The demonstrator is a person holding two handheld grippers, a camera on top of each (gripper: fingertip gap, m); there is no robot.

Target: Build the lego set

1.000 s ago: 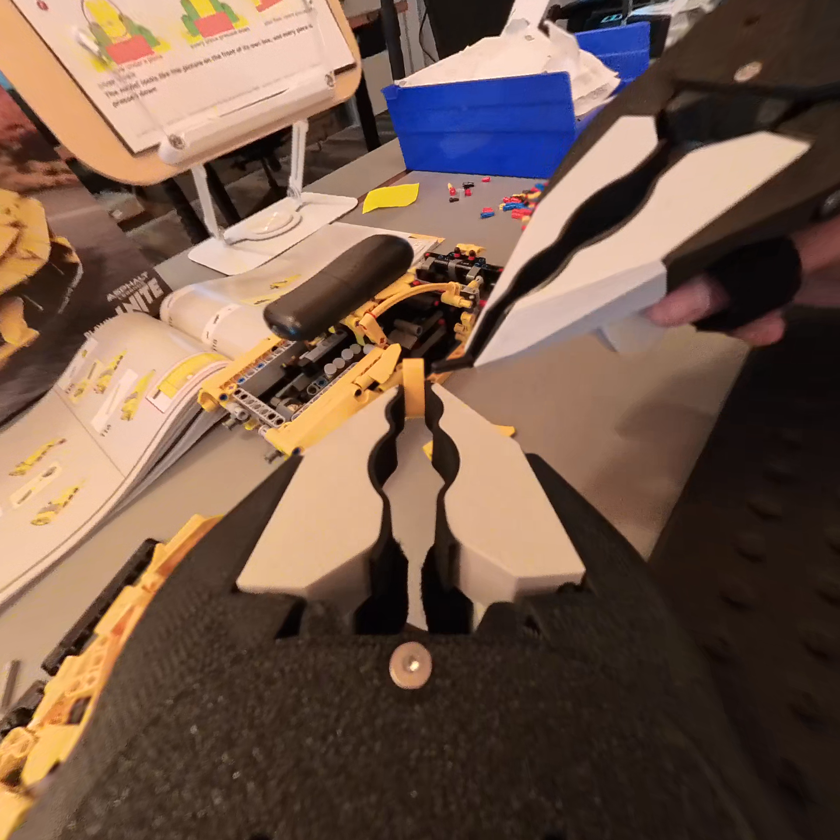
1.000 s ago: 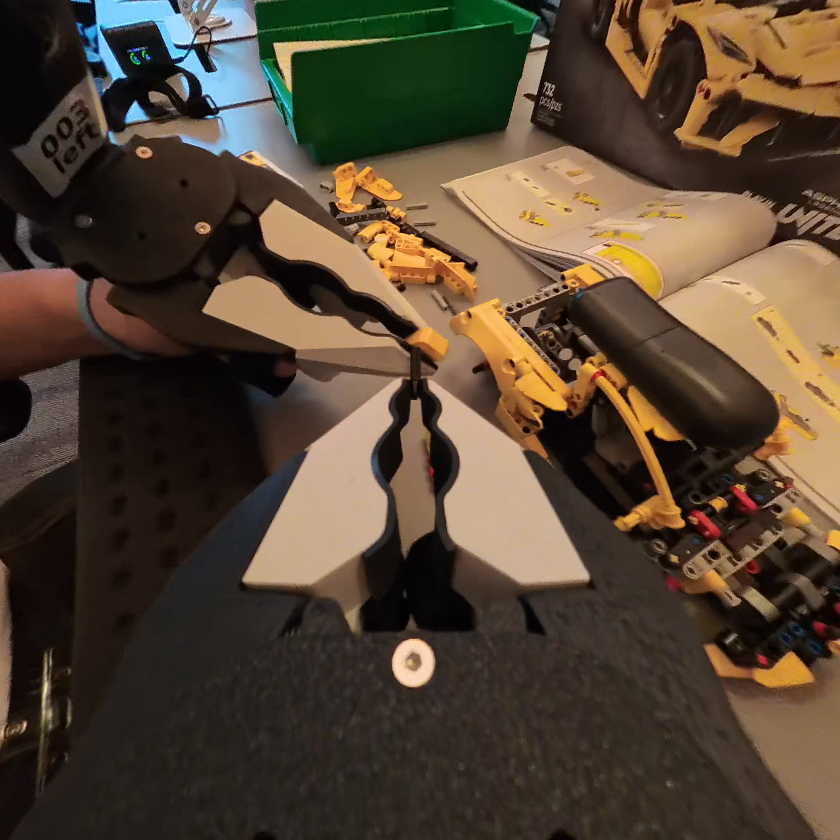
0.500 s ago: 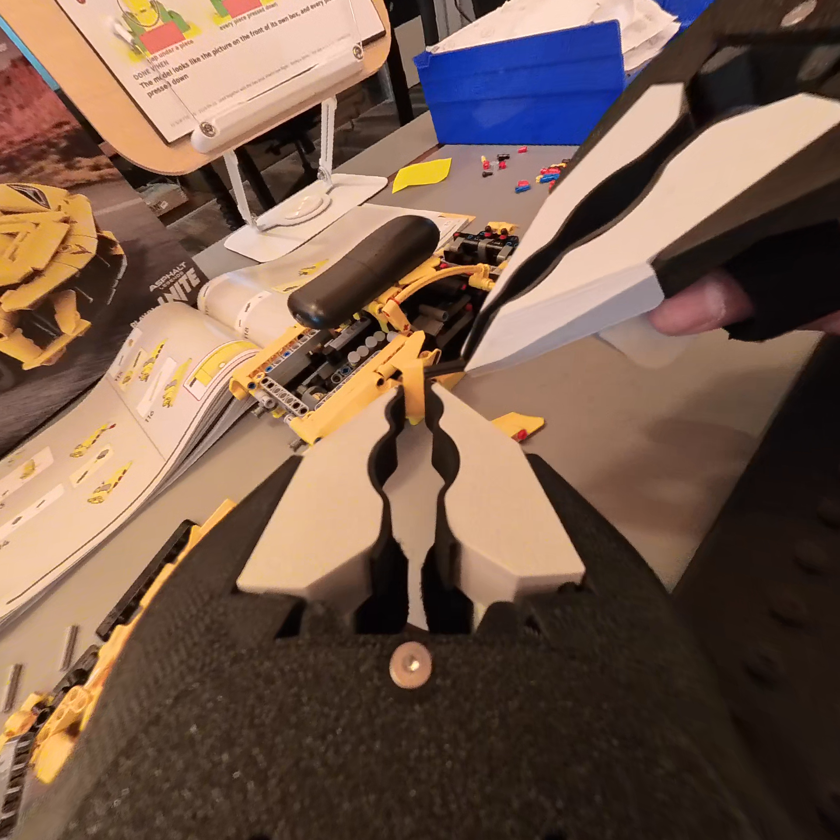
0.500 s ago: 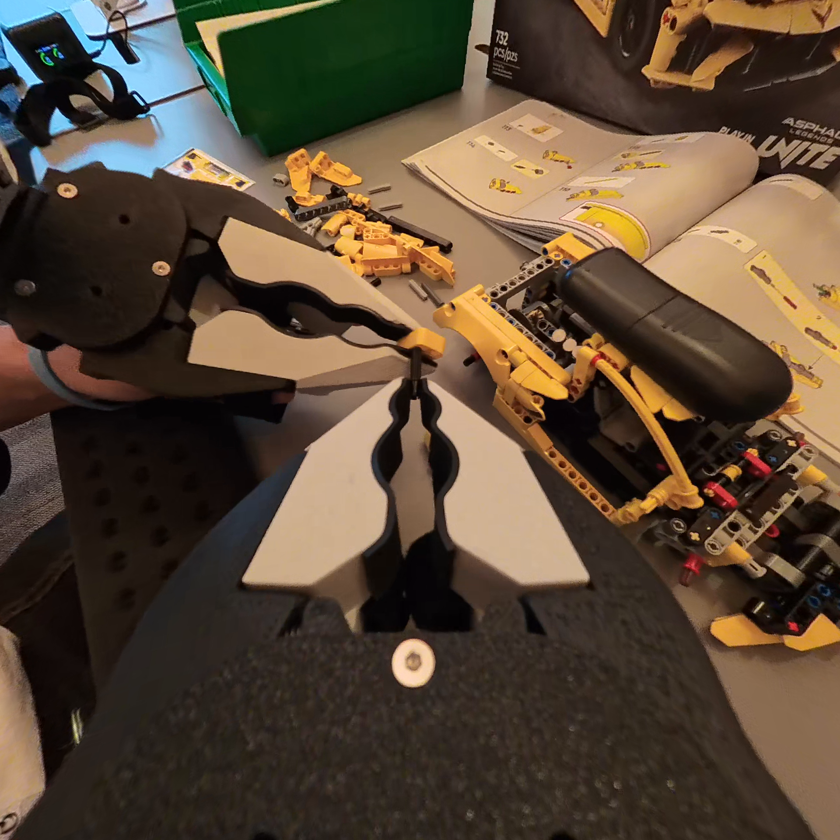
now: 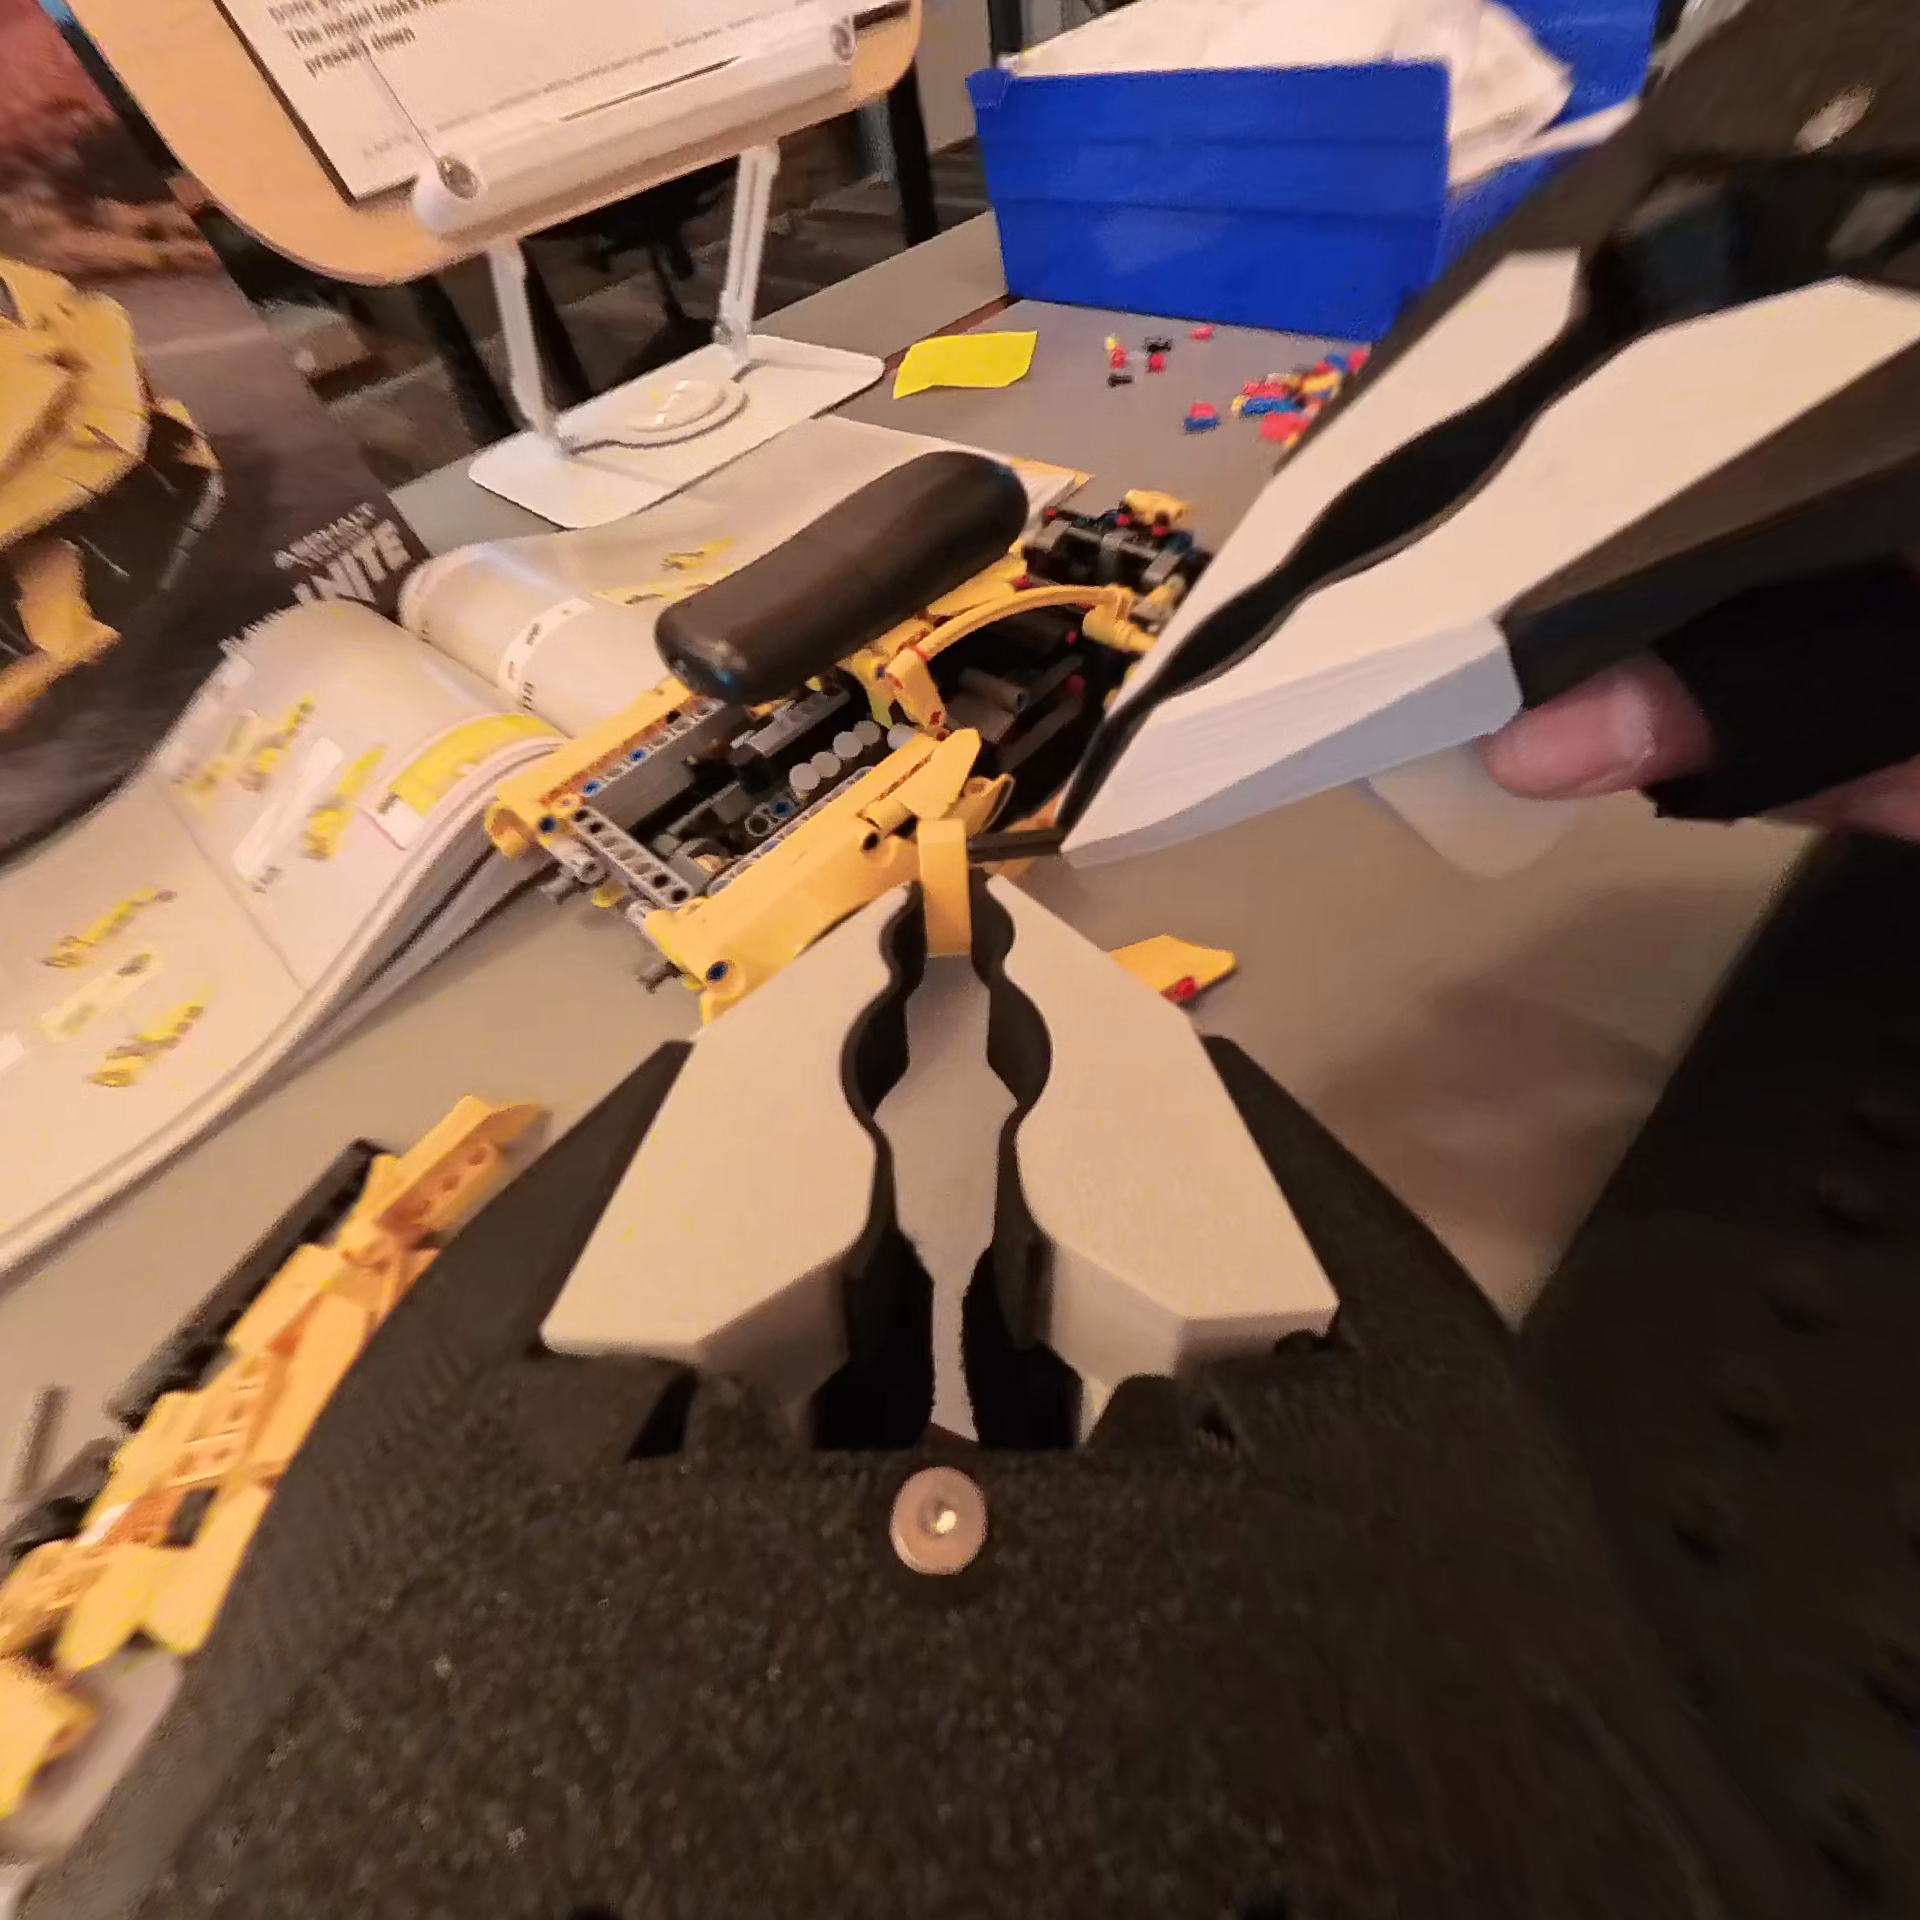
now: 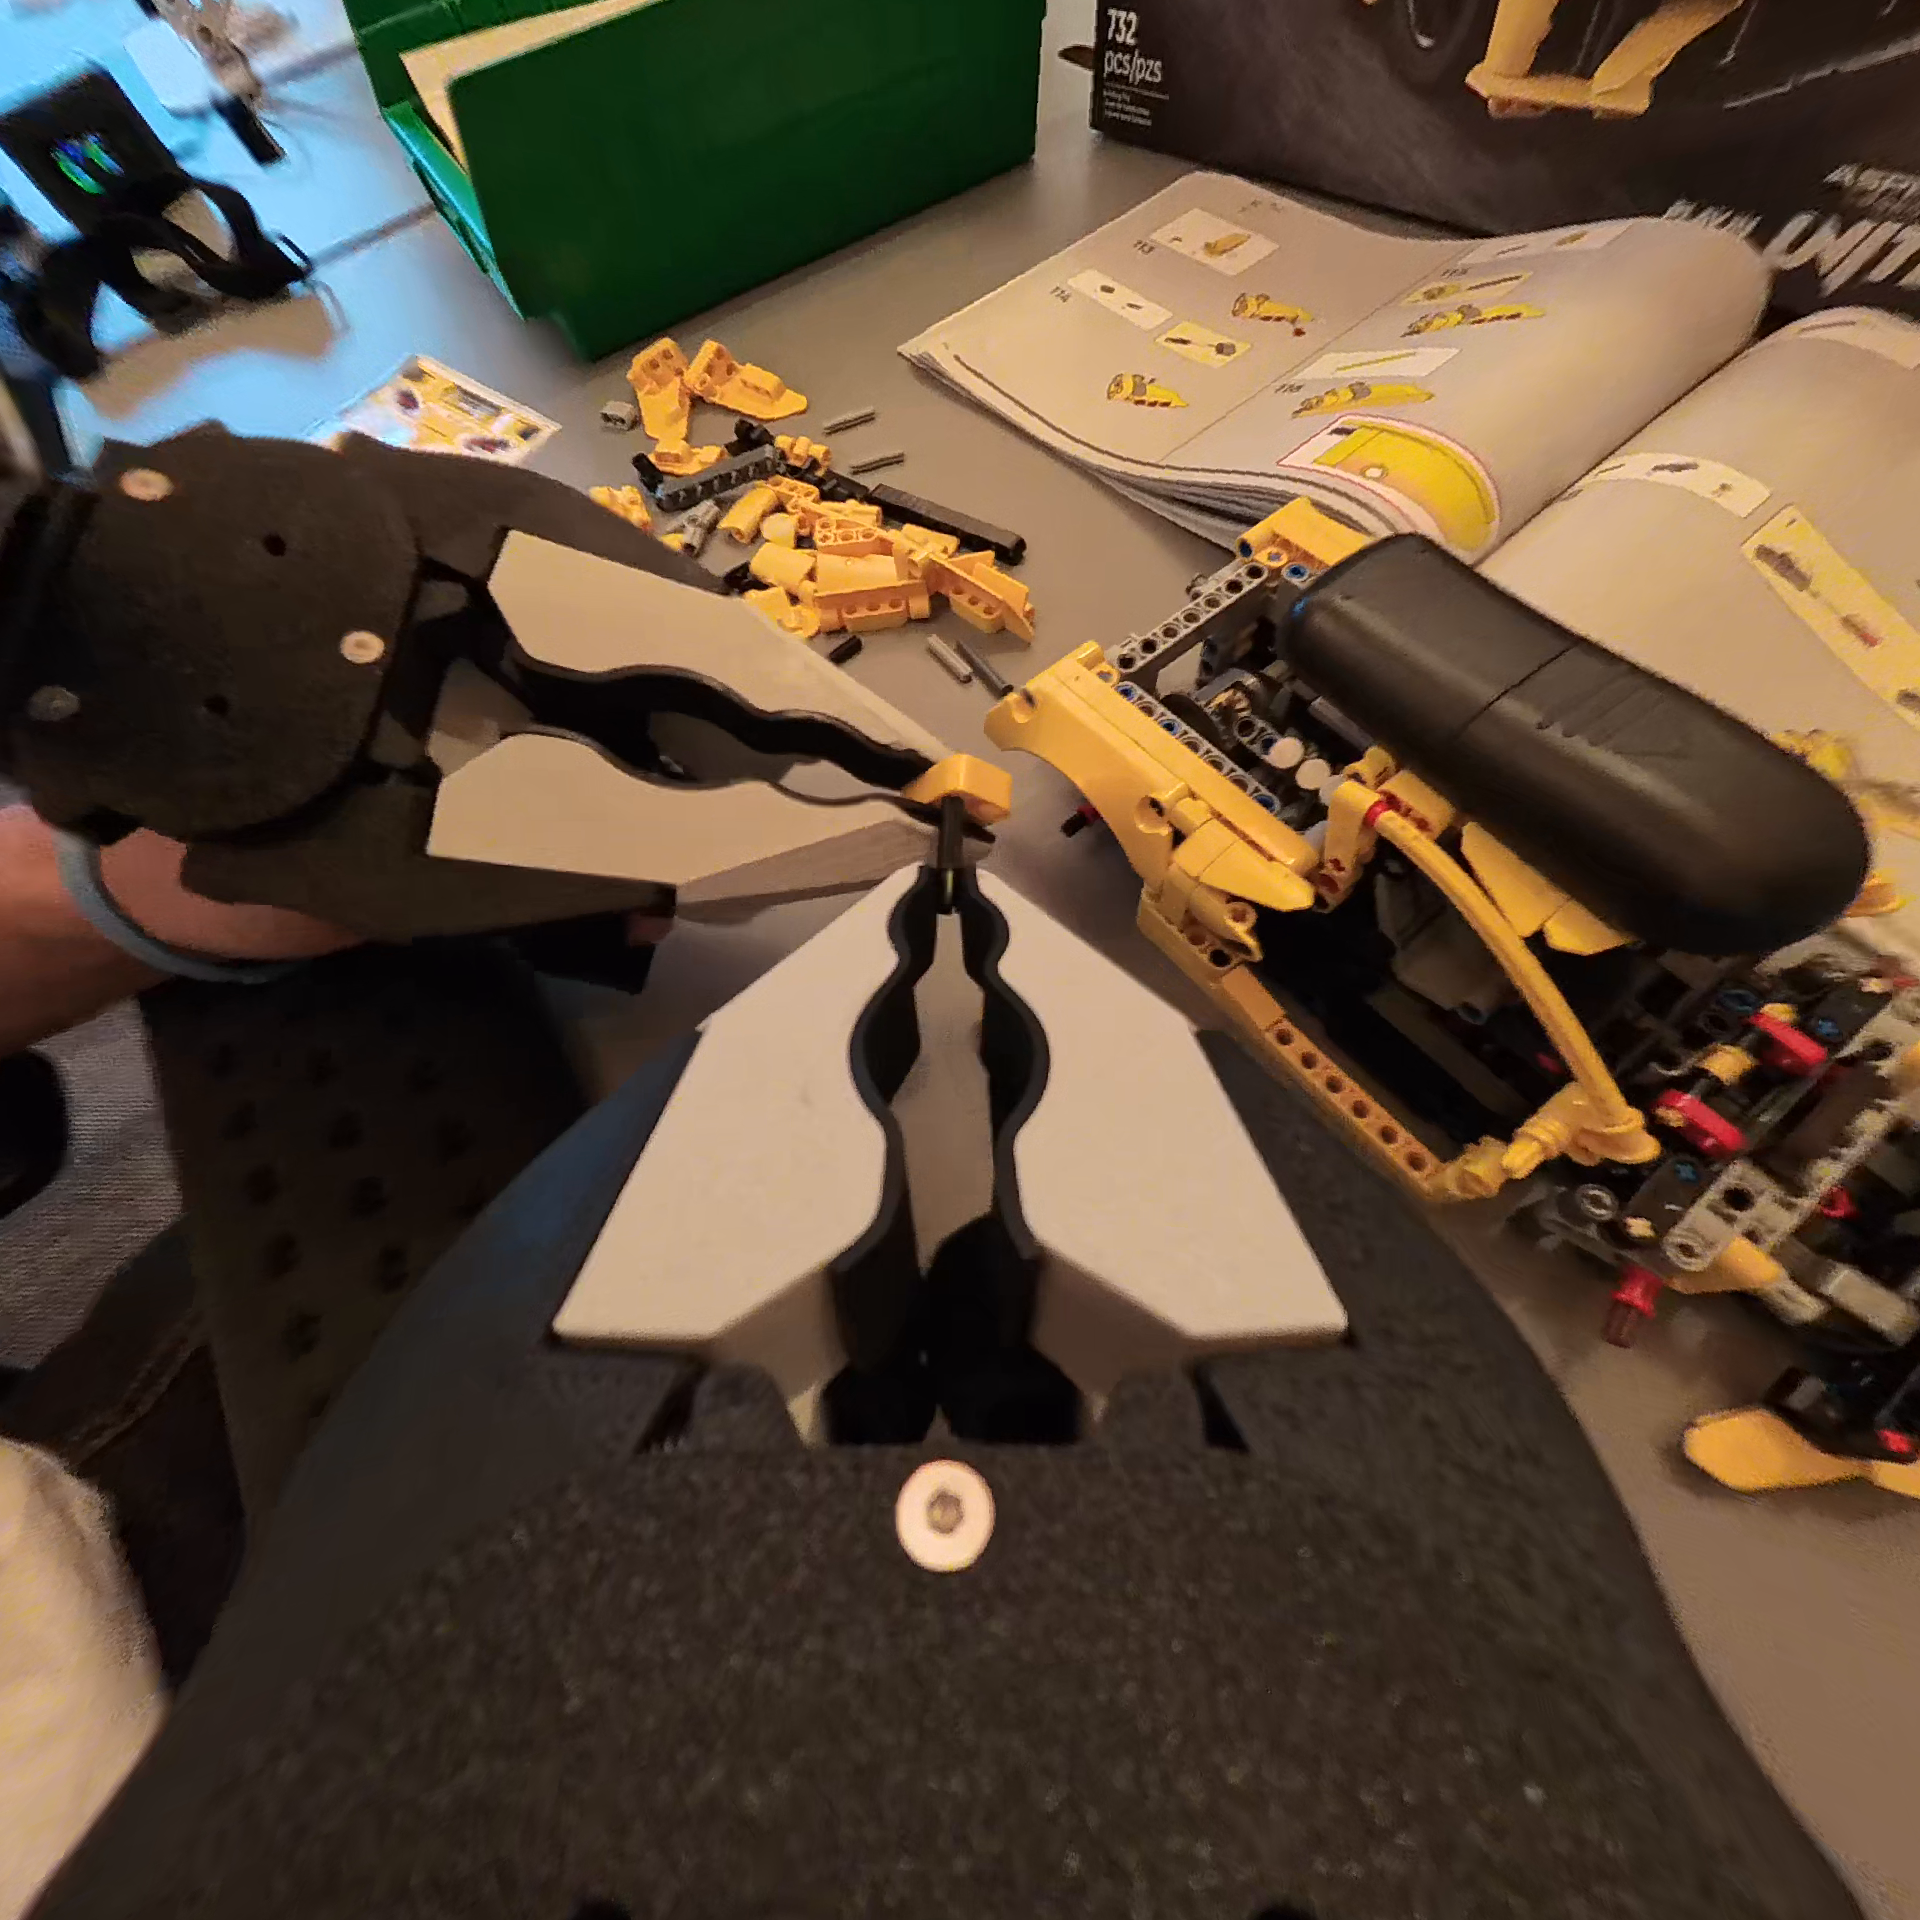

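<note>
**Pin and connector mid-mating: misalignment is the main risk**

We find the left gripper (image 5: 943,902) closed on a small yellow connector (image 5: 945,878), seen at frame centre in the left wrist view. The right gripper (image 6: 948,883) is closed on a thin black pin (image 6: 948,847), whose upper end meets the connector's underside at centre frame of the right wrist view. Both parts are held in the air, just left of the partly built car (image 6: 1351,894), which sits on the grey table (image 6: 1766,1714) at centre right.

We judge that the pin could enter askew, since each part is pinched only at the very fingertips; a small twist of either hand may rotate it or eject it (a loose pin on this table would be hard to find among the others). Excess push could also pivot the connector in its grip.

The connector is smooth, glossy moulded plastic with rounded ends; the pin is slender and matt. The gripper fingers (image 6: 727,1174) are pale grey wedges with wavy black inner linings. The car is an open lattice of holed beams under a smooth black rounded canopy (image 6: 1558,748).
</note>
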